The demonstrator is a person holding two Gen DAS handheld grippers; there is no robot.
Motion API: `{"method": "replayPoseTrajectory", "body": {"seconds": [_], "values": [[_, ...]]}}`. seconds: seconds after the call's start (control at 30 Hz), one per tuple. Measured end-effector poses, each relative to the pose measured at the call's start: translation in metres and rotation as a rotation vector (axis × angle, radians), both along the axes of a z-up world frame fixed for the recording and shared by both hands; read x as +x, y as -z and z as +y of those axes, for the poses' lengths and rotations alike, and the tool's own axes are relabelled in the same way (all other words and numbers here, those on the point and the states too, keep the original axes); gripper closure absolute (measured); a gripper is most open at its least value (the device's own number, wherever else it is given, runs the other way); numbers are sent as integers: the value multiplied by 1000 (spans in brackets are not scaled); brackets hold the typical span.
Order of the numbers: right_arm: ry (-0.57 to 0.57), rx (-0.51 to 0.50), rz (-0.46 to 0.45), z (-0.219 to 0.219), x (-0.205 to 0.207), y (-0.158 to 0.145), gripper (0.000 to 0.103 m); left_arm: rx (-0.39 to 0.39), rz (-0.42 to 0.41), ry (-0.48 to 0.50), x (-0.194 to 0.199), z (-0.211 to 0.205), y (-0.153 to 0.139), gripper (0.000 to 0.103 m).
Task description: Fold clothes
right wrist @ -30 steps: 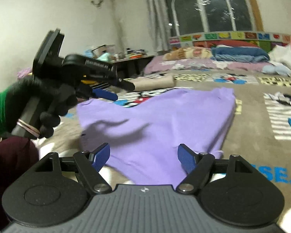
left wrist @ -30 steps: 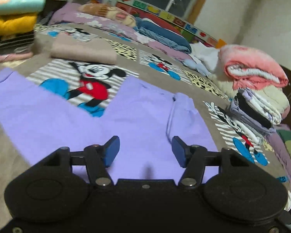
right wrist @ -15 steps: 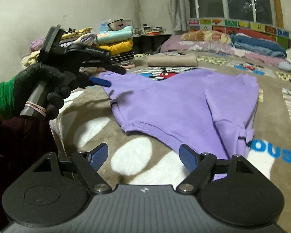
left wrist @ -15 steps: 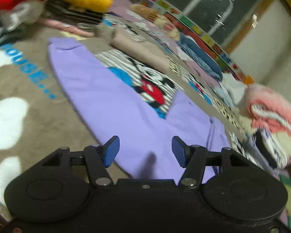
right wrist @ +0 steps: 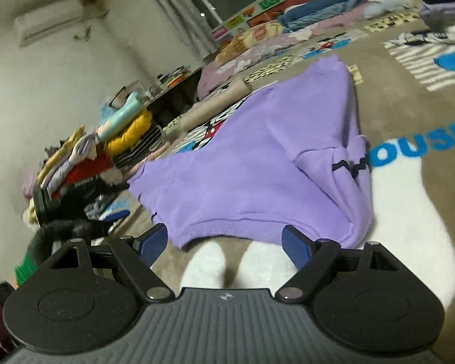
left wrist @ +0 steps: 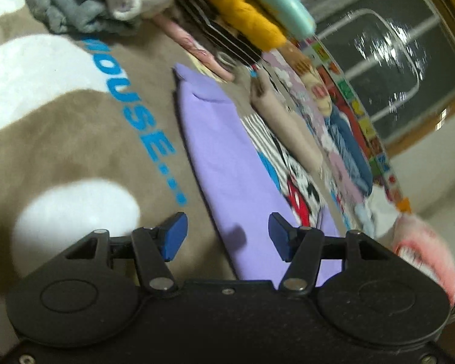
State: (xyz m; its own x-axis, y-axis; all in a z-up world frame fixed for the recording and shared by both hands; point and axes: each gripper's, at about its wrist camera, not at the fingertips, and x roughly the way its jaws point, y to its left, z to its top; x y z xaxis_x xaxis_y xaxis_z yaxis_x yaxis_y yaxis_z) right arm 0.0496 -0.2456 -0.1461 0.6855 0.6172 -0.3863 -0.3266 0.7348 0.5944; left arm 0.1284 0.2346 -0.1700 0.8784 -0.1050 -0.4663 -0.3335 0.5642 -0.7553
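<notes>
The purple sweatshirt (right wrist: 257, 163) is spread flat on the brown blanket (right wrist: 409, 115), its ribbed hem nearest the right gripper (right wrist: 224, 242), whose jaws are held apart with nothing between them, just short of the hem at 12 o'clock. The left gripper (left wrist: 224, 233) is likewise released and empty, its jaws poised over the sleeve (left wrist: 227, 163), which runs away toward 11 o'clock. For a clean fold, sleeve and hem are best pinched through both layers and lifted together, so that no crease is dragged in. A bunched fold at the sweatshirt's 4 o'clock corner should be smoothed first. A pile of clothes (right wrist: 85, 157) is stacked at 9 o'clock, probably close enough to crowd the sleeve end, though blur makes this uncertain.
</notes>
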Motion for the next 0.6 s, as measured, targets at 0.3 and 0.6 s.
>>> {"method": "replayPoseTrajectory", "body": {"seconds": [0.3, 0.6], "values": [[1, -86, 15, 15, 7, 7, 21, -67, -23, -36, 43, 37, 7, 51], [-34, -201, -14, 33, 0, 15, 16, -141, -8, -109, 75, 64, 19, 99]]}}
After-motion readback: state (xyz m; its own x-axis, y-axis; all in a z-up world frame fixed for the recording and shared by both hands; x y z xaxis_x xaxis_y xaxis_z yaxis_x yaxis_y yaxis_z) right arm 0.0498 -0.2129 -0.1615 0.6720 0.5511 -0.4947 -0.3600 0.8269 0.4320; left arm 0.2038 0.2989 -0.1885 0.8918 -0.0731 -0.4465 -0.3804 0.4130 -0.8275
